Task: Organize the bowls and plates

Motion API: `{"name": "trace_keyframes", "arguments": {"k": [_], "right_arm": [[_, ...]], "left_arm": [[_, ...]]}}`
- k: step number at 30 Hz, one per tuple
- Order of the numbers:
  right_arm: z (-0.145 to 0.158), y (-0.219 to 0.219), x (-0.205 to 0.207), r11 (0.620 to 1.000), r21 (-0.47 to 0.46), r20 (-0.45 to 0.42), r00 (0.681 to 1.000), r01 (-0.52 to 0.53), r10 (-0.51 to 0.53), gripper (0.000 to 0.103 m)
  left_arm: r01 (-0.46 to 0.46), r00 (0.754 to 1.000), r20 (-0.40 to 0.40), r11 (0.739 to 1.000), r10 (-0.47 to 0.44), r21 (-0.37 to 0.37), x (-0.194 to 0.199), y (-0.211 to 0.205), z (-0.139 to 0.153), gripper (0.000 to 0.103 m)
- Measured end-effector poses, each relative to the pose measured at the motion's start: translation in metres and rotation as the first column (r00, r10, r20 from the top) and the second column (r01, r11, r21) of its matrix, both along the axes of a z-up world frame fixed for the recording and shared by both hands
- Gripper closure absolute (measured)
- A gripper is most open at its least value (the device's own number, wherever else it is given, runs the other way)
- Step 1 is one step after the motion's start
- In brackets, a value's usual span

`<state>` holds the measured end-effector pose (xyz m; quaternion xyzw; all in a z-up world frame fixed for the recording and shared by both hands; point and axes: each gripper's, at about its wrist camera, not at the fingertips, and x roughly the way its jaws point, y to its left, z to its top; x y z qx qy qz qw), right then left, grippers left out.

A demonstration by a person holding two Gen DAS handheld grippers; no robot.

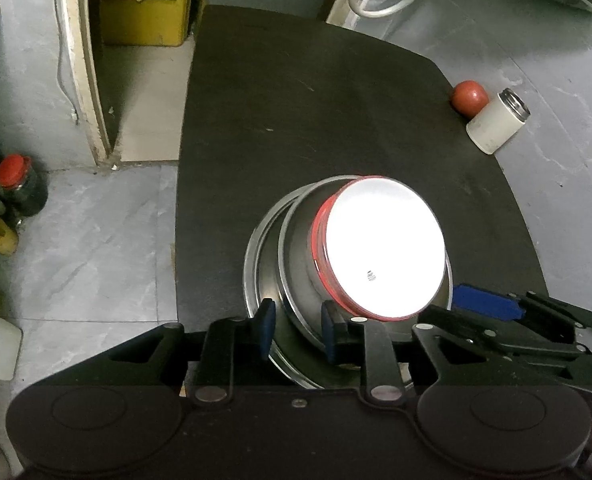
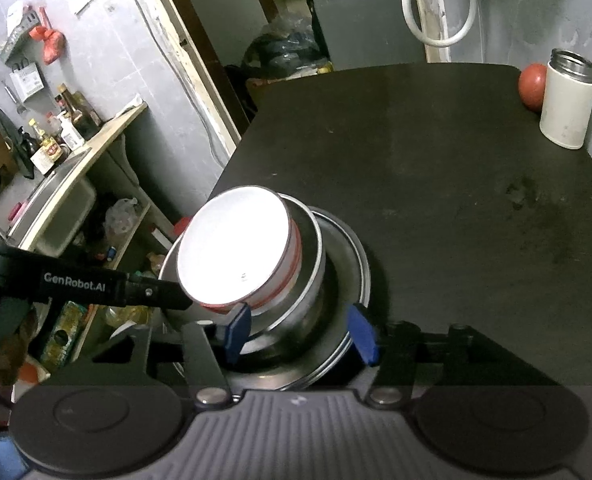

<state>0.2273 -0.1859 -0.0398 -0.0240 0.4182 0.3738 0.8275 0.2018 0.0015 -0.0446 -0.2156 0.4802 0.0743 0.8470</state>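
On the black table (image 1: 336, 112) stands a stack. A steel plate (image 1: 255, 276) is at the bottom, a steel bowl (image 1: 296, 248) sits in it, and a white bowl with a red band (image 1: 380, 248) rests tilted on top. My left gripper (image 1: 299, 328) is closed down on the steel bowl's near rim, one finger outside the wall and one inside. My right gripper (image 2: 300, 332) is open and straddles the near side of the steel bowl (image 2: 316, 280) without touching it. Its left pad (image 2: 237, 326) is just under the white bowl (image 2: 231, 248).
A white flask with a steel mouth (image 2: 568, 100) and a red round fruit (image 2: 532, 84) stand at the table's far right corner. Left of the table are a drop to the floor, a shelf of bottles (image 2: 59, 136) and a red-lidded jar (image 1: 17, 188).
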Motion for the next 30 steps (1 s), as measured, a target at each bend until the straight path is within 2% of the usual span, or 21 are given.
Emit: {"name": "trace_keyframes", "arguments": {"k": [4, 6, 9, 15, 18, 22, 25, 27, 30], "right_arm": [[0.001, -0.006, -0.003, 1.0, 0.028, 0.019, 1.0, 0.0, 0.0, 0.04], [0.001, -0.008, -0.004, 0.999, 0.051, 0.018, 1.0, 0.003, -0.004, 0.038], [0.003, -0.01, -0.006, 0.998, 0.062, 0.029, 1.0, 0.01, -0.012, 0.036], [0.015, -0.018, -0.015, 0.995, 0.092, 0.074, 0.996, 0.044, -0.051, 0.023], [0.024, -0.021, -0.023, 0.991, 0.113, 0.1, 0.991, 0.073, -0.084, 0.016], [0.035, -0.019, -0.043, 0.983, 0.131, 0.137, 0.98, 0.129, -0.147, 0.005], [0.04, -0.017, -0.062, 0.973, 0.154, 0.153, 0.969, 0.172, -0.195, 0.0], [0.043, -0.016, -0.078, 0.967, 0.162, 0.175, 0.958, 0.198, -0.226, 0.0], [0.047, -0.013, -0.104, 0.959, 0.149, 0.218, 0.938, 0.239, -0.268, 0.0]], "left_arm": [[-0.024, 1.0, 0.015, 0.999, 0.024, 0.048, -0.006, -0.003, 0.005, 0.063], [-0.028, 0.999, 0.028, 0.998, 0.026, 0.061, -0.011, -0.005, 0.008, 0.052], [-0.034, 0.998, 0.047, 0.997, 0.031, 0.076, -0.017, -0.008, 0.012, 0.042], [-0.02, 0.993, 0.114, 0.995, 0.009, 0.098, -0.026, -0.011, 0.025, 0.022], [-0.004, 0.987, 0.16, 0.996, -0.009, 0.084, -0.032, -0.007, 0.033, 0.013], [0.02, 0.975, 0.22, 0.996, -0.038, 0.083, -0.044, -0.001, 0.042, 0.011], [0.041, 0.968, 0.244, 0.995, -0.062, 0.092, -0.057, 0.004, 0.046, 0.009], [0.059, 0.963, 0.258, 0.994, -0.082, 0.096, -0.066, 0.008, 0.049, 0.002], [0.082, 0.951, 0.291, 0.992, -0.108, 0.1, -0.081, 0.015, 0.052, 0.001]]}}
